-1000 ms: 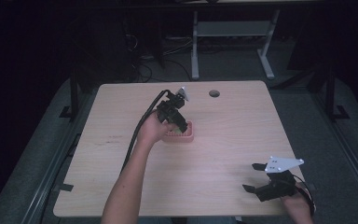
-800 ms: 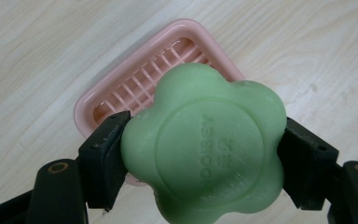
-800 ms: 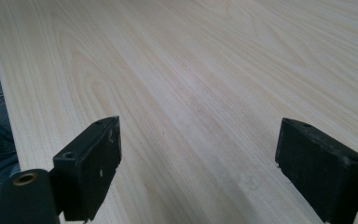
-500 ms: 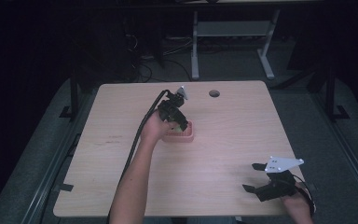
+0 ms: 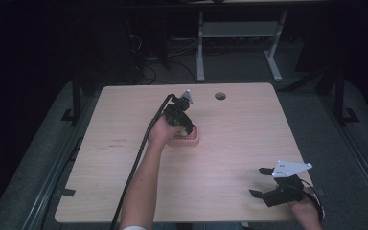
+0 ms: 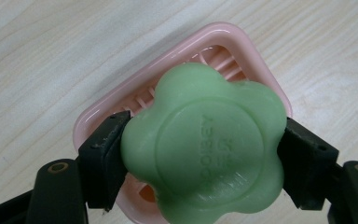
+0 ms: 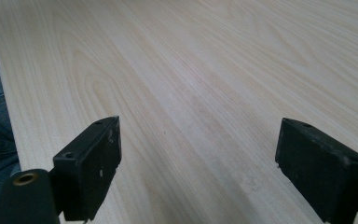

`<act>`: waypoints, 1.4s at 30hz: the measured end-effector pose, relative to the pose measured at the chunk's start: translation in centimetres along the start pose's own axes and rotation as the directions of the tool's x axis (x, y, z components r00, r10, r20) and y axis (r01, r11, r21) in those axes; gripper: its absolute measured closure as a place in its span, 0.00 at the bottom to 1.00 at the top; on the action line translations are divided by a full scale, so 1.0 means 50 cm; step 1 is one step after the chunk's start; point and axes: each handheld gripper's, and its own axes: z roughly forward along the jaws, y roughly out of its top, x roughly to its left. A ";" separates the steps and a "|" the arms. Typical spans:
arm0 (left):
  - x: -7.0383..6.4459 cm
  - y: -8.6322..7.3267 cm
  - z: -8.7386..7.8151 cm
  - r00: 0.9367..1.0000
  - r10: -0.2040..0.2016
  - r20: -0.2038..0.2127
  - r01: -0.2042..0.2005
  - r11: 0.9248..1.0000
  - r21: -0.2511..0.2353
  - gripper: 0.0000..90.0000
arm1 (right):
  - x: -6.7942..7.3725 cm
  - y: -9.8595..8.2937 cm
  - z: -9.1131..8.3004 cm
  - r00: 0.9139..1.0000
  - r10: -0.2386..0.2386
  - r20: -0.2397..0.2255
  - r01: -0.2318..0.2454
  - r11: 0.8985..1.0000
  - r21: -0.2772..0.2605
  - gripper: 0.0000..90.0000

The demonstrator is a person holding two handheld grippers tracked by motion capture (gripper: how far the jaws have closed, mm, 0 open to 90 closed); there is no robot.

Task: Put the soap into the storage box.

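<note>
Both jaws of your left gripper (image 6: 200, 154) hold the green soap (image 6: 203, 147) directly above the pink dish (image 6: 242, 46), while your right gripper (image 7: 198, 163) rests wide open, well apart.

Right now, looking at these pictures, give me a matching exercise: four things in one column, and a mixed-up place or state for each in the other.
Column one:
1. soap
2. dish
3. right gripper
4. hole

Column two:
A. open, at the table's near right corner
B. pink, on the table under the left gripper
C. in the tabletop near the far edge
D. green, clamped between black fingers

Pairs: 1-D, 2-B, 3-A, 4-C
</note>
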 end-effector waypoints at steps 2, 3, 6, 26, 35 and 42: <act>-0.001 0.001 0.006 1.000 -0.005 -0.001 0.005 1.000 0.005 0.30 | 0.000 0.000 0.000 1.000 -0.001 0.000 0.001 1.000 0.000 0.15; 0.000 0.003 0.008 1.000 0.001 -0.005 -0.001 1.000 0.009 0.30 | 0.000 0.000 0.000 1.000 0.000 0.000 0.000 1.000 0.000 0.15; -0.001 0.005 0.018 1.000 -0.014 -0.002 0.014 1.000 0.012 0.30 | 0.001 0.000 0.001 1.000 0.000 -0.001 0.000 1.000 0.000 0.15; 0.009 -0.002 0.044 0.999 -0.036 -0.001 0.036 0.999 0.020 0.30 | 0.001 0.000 0.000 1.000 -0.001 0.001 0.001 1.000 0.002 0.15; 0.008 -0.004 0.051 1.000 -0.024 -0.010 0.024 0.999 0.038 0.29 | 0.001 0.000 0.000 1.000 -0.002 -0.001 0.002 1.000 0.004 0.15; 0.003 -0.004 0.053 1.000 -0.015 -0.022 0.016 0.999 0.037 0.29 | 0.002 0.001 0.001 1.000 0.003 -0.001 -0.003 1.000 0.009 0.15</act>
